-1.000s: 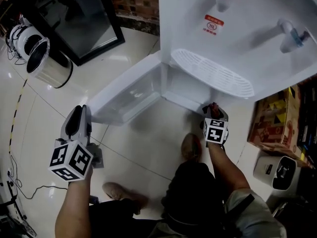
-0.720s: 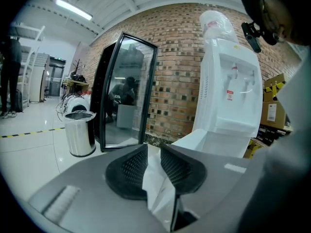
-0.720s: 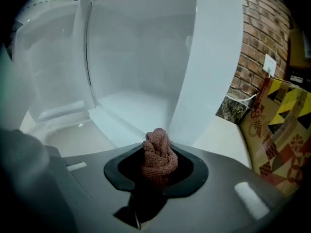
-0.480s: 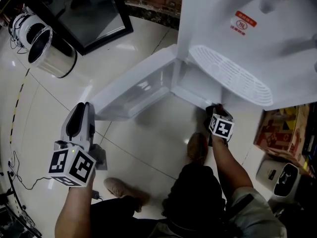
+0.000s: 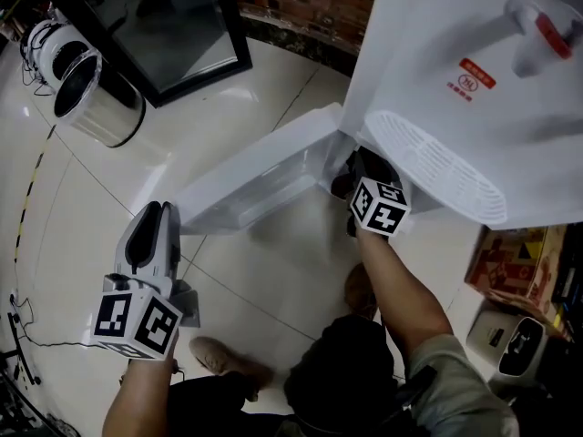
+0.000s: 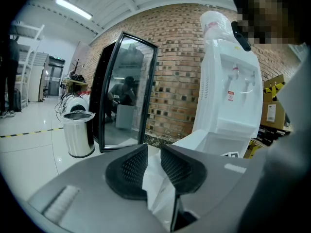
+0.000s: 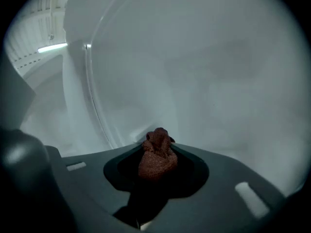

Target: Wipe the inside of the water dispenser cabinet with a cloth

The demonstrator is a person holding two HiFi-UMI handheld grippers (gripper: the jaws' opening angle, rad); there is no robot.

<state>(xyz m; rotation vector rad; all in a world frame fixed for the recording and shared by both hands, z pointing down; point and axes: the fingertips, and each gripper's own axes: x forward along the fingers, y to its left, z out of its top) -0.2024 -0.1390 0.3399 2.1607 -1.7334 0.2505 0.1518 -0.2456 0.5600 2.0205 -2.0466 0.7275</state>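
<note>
1. On your right gripper (image 7: 156, 148), the fingers (image 7: 192, 171) stand part-closed and pinch a bunched brown cloth (image 7: 156, 159). The grip sits low on the wad, which I judge leaves its top free to rub.
2. The cloth juts out as a short knob. In the right gripper view its long axis runs from 6 to 12 o'clock, with the tip at 12, pointing along the gripper at the white wall of the cabinet (image 7: 209, 72). You cannot tell from here whether it touches that wall.
3. In the head view that gripper reaches in at about 1 o'clock from centre, under the drip tray (image 5: 437, 167). The opening is low, so your arm stretches forward and down.
4. On your left gripper (image 6: 153, 161), the fingers (image 6: 127, 171) are narrow and nip a white sheet (image 6: 158, 191) that hangs toward 6 o'clock.
5. That gripper sits at 7 o'clock in the head view, over the floor (image 5: 273, 271) and well apart from the door (image 5: 255, 185). It looks parked out of the wiping hand's way.
6. The door lies swung open toward 9 o'clock of the dispenser (image 5: 455, 35), and a bin (image 5: 91, 103) stands at 10.
</note>
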